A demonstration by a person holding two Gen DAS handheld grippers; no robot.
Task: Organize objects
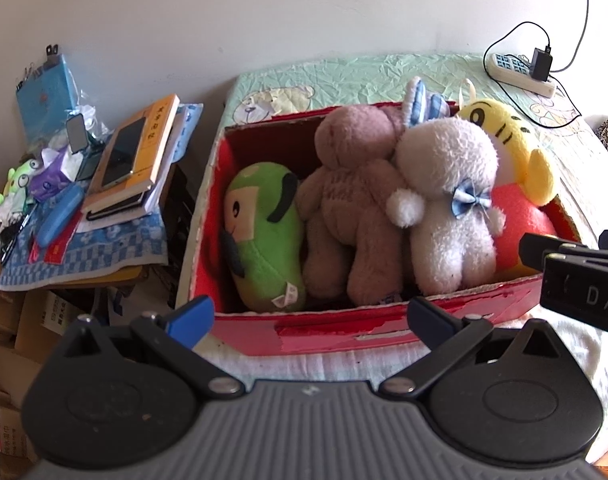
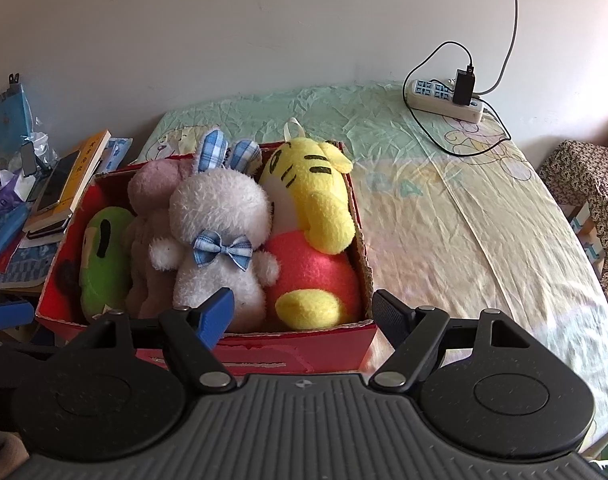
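Plushies all sit packed in the red cardboard box (image 2: 336, 344) on the bed (image 2: 444, 216). Left to right in the right wrist view: a green plush (image 2: 103, 256) lying flat against the left wall, a brown teddy (image 2: 151, 196) face-down beside it, a white bunny (image 2: 217, 236) with a blue checked bow leaning on the teddy, and a yellow tiger plush (image 2: 316, 200) with a red body squeezed against the right wall. The toys touch each other, with no gaps I can see.

Both grippers hover at the near side of the box with nothing in them. The left gripper (image 1: 310, 318) has its jaws spread wide over the front wall, and the right gripper (image 2: 304, 312) has its jaws spread too, near the box's front right corner.

Off to the left there's a cluttered side table (image 1: 83, 256) with a stack of books (image 1: 135, 168) and a phone (image 1: 123, 152) on top. A power strip (image 2: 448, 100) with a charger plugged in sits on the far side of the bed, well apart from the box.
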